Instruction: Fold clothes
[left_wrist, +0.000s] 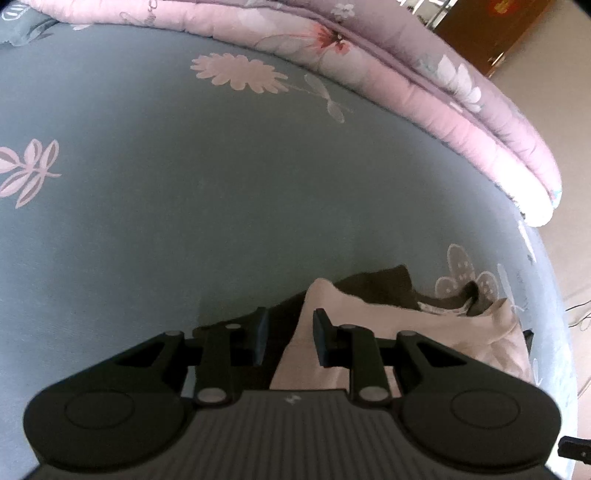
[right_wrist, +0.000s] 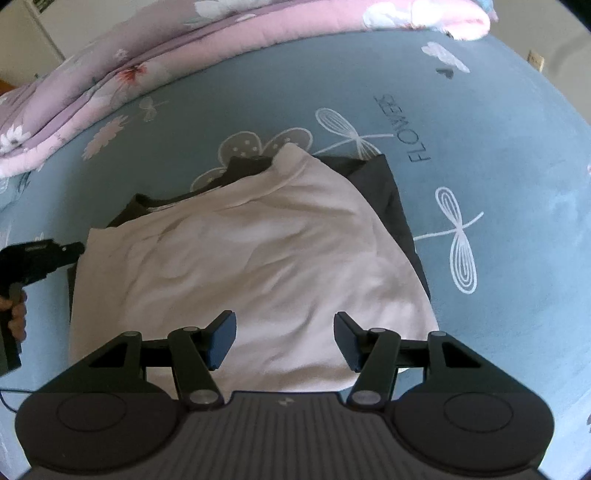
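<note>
While the folded pale-pink cotton garment (right_wrist: 255, 254) lies on a dark grey garment (right_wrist: 384, 192) atop the blue floral bedsheet (right_wrist: 498, 147), both grippers hang over its near edge. The right gripper (right_wrist: 284, 341) is released, centred. The left gripper (left_wrist: 288, 338) is narrowed at the garment's left edge; a grasp cannot be confirmed.

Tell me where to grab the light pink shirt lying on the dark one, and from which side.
Take the light pink shirt at its near hem, coming from the near side with the right tongs. That edge lies flat and reaches past the dark garment, so it can be pinched alone.
</note>
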